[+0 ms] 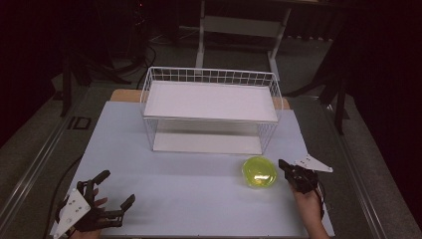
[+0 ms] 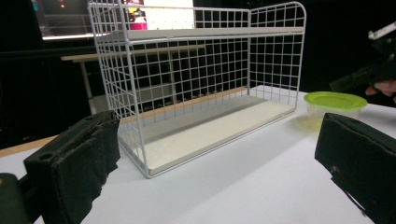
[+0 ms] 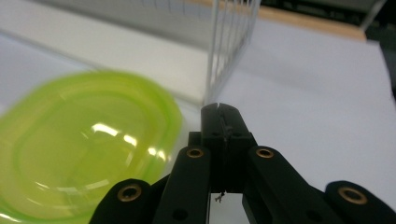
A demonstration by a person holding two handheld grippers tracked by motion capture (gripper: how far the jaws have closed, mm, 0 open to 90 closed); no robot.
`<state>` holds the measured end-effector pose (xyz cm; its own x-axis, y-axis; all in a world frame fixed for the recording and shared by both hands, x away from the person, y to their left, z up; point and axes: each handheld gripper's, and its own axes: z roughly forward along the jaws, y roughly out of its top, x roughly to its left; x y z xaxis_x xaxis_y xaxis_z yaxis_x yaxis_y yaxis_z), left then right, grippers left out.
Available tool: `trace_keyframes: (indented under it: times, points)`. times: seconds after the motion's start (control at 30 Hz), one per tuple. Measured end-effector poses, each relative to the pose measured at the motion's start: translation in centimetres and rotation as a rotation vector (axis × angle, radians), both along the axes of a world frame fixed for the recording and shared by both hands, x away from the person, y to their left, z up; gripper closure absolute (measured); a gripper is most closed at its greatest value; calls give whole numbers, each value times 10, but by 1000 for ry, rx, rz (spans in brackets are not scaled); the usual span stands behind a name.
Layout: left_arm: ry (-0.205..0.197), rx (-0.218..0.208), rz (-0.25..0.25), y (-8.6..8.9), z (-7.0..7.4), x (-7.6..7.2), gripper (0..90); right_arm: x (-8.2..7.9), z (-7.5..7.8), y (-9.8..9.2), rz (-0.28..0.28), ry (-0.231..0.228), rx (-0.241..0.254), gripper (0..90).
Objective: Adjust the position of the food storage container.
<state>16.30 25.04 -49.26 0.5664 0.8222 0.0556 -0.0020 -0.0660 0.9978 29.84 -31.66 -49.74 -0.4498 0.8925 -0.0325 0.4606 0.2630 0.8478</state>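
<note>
White wire rack (image 1: 211, 107); glossy green round lid (image 1: 259, 172); left claw (image 1: 118, 188) spread, right claw (image 1: 282, 165) pinched, empty.

No text, label, brand or number can be read anywhere.

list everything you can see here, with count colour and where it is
wire rack: 1, white, two shelves, far middle of the table
container: 1, clear with a yellow-green lid, on the table in front of the rack's right end
table: 1, white top, centre of the high view
desk frame: 1, white, on the floor behind the table
left gripper: 1, black, near left corner, jaws wide apart, holding nothing
right gripper: 1, black, just right of the container, jaws pressed together, holding nothing
</note>
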Motion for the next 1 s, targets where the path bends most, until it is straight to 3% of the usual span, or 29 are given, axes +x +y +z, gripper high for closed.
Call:
trace_keyframes:
  times: [0.17,0.37,0.53,0.6,1.0]
  points:
    - [1,0,2,0,0,0,3,1,-12,-1,-19,65,20,900]
    - [-1,-2,7,1,0,0,3,-1,-23,7,24,121,1,900]
    - [-3,-5,12,1,1,0,3,-1,-25,12,47,150,20,900]
    - [-2,-3,10,1,1,0,3,0,-26,15,51,155,6,900]
    - [-1,5,5,-1,1,0,3,1,-28,43,161,186,7,900]
